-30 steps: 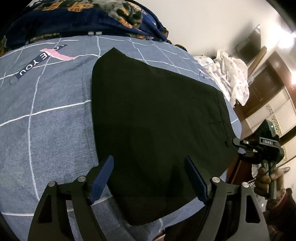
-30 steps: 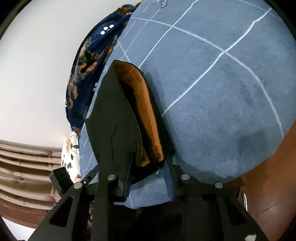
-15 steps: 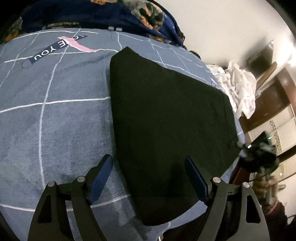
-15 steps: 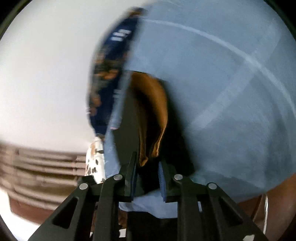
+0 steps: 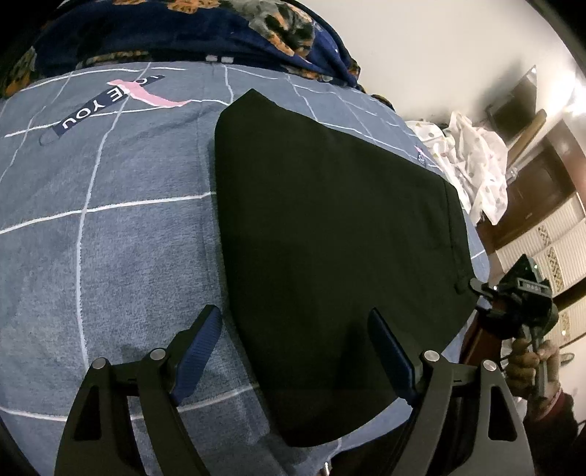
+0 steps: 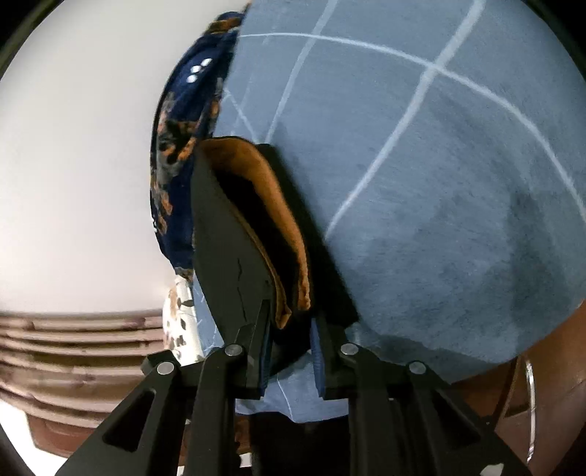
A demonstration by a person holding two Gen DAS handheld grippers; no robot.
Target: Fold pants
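Blue grid-lined bedspread [image 5: 110, 256] carries black pants [image 5: 329, 256]. Nearest, the left gripper [image 5: 296, 351], jaws spread and empty, straddles their near end. At the bed edge the right gripper [image 6: 291, 351], open wider a second ago, is closing on the raised waistband showing orange lining [image 6: 278, 219], readying a fold. Their long axis runs away toward the floral blanket [image 5: 183, 33].

Both wrist cameras look steeply down, close over the bed [image 5: 110, 238], sharing the pants [image 5: 329, 256] from opposite ends
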